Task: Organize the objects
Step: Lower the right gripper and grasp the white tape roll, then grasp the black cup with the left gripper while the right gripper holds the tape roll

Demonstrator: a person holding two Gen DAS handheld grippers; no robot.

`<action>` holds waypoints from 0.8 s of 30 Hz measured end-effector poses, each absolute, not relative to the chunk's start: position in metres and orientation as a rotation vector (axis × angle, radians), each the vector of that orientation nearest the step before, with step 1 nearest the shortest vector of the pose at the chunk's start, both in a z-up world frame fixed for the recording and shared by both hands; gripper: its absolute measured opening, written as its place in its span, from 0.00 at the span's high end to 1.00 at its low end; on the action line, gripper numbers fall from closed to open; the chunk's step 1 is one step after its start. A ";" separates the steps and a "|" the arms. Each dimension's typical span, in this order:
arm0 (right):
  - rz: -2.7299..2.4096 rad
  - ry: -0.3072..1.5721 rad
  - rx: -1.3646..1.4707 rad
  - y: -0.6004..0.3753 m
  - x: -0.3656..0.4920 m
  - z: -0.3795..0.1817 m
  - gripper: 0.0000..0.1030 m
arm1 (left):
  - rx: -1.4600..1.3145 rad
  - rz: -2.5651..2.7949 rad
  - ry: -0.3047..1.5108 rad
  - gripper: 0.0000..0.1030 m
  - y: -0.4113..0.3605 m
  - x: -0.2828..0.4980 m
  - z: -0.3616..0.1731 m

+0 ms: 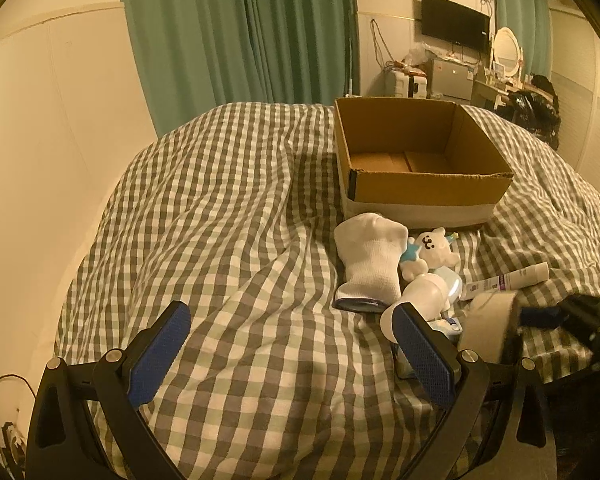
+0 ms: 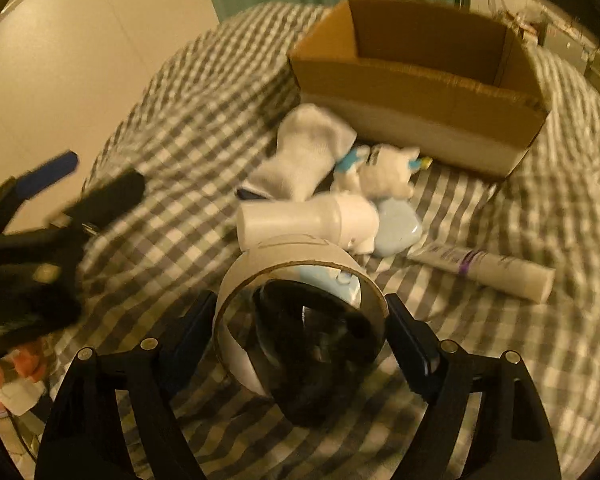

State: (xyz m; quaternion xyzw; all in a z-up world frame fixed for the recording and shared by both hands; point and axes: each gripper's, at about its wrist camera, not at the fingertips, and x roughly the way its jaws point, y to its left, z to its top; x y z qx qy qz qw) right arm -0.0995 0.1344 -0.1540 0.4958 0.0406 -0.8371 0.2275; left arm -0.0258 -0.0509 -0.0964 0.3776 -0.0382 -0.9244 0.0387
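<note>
Left wrist view: the left gripper (image 1: 292, 344) hangs over the checked bedcover (image 1: 228, 208) with its blue-padded jaws spread wide and nothing between them. Beyond its right finger lie a white sock (image 1: 370, 264), a white bottle (image 1: 416, 298), a small white plush toy (image 1: 432, 250) and a tube (image 1: 508, 280), all clustered in front of an open cardboard box (image 1: 424, 190).

Right wrist view: the left gripper appears at the left edge, well apart from the cluster. At centre, a roll of tape (image 2: 300, 284) stands on edge between the jaws of the right gripper (image 2: 300, 320). The black fingers (image 2: 410, 330) lie against the roll's outer wall on both sides; the frame is blurred, so firm pressure cannot be confirmed. The bottle lies just beyond the roll; the tube lies to the right.
</note>
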 end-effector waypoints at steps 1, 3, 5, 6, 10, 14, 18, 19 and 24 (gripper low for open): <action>-2.326 0.123 1.346 0.135 -0.097 -0.148 0.20 | 1.158 -2.836 -0.122 0.00 -0.050 -0.025 -0.096; -2.364 0.138 1.308 0.138 -0.092 -0.136 0.20 | 1.158 -2.840 -0.119 0.00 -0.048 -0.025 -0.095; -2.397 0.149 1.280 0.143 -0.090 -0.125 0.20 | 1.157 -2.846 -0.125 0.00 -0.045 -0.025 -0.093; -2.410 0.141 1.264 0.146 -0.090 -0.119 0.20 | 1.157 -2.848 -0.130 0.00 -0.044 -0.025 -0.093; -2.494 0.141 1.218 0.164 -0.087 -0.092 0.20 | 1.180 -2.872 -0.138 0.00 -0.033 -0.024 -0.095; -2.615 0.164 1.197 0.194 -0.087 -0.073 0.20 | 1.232 -2.907 -0.146 0.00 -0.014 -0.023 -0.099; -2.709 0.128 1.205 0.227 -0.087 -0.066 0.20 | 1.284 -2.952 -0.167 0.00 0.012 -0.024 -0.102; -2.726 0.120 1.211 0.234 -0.088 -0.066 0.20 | 1.305 -2.970 -0.160 0.00 0.019 -0.025 -0.102; -2.757 0.071 1.230 0.255 -0.089 -0.070 0.20 | 1.370 -3.005 -0.147 0.01 0.046 -0.038 -0.107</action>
